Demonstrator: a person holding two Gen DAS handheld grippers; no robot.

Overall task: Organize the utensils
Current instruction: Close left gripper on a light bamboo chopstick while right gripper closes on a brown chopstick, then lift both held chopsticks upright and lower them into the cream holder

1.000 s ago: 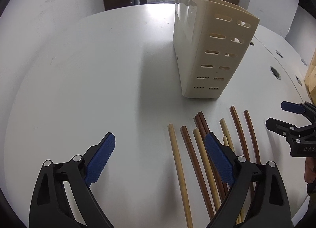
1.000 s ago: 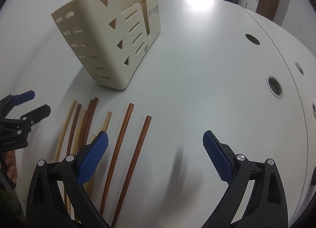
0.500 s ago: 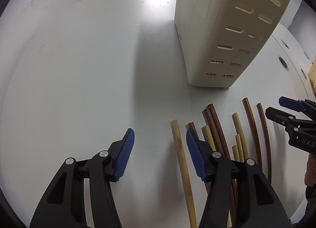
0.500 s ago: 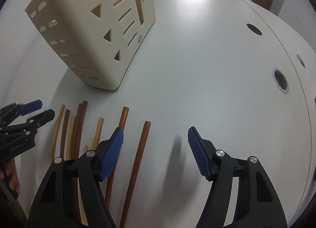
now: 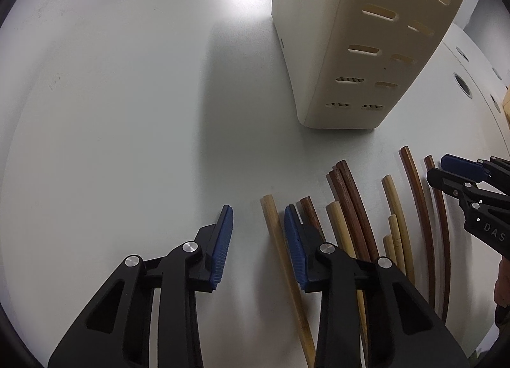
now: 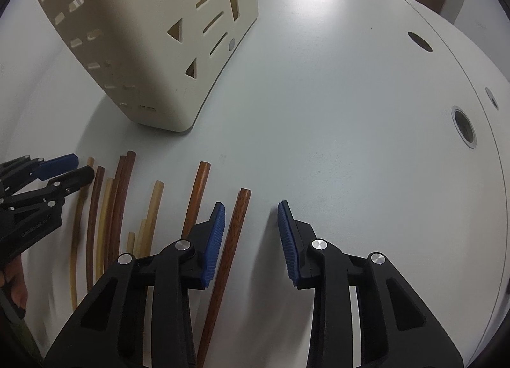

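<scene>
Cream plastic makes up the utensil holder point(image 5: 360, 36), which stands upright on the white tabletop point(image 5: 127, 106) at the far side of a loose row of chopsticks point(image 5: 350, 202); slots pierce its end wall and triangles and slots its long side, seen in the right wrist view point(image 6: 153, 39). The chopsticks lie flat on the tabletop, near the holder but apart from it, some pale bamboo and some dark brown, roughly parallel and a few overlapping in the middle of the row. The left tongs point(image 5: 258, 234) point steeply down at the left end of the row; their jaws have just been closing and stand partly open, with the leftmost pale chopstick point(image 5: 274, 227) lying between the blue pads, close against the right pad, though no squeeze on it shows. From the right wrist view the same tongs appear at the left edge point(image 6: 68, 167), over the left end of the row. The right tongs point(image 6: 251, 234) hang over the right end of the row; their jaws have also just been closing and are partly open, with the rightmost dark chopstick point(image 6: 236, 227) passing just beside the left pad and bare tabletop filling the rest of the gap. Round holes point(image 6: 463, 127) sit in the tabletop to the far right.
</scene>
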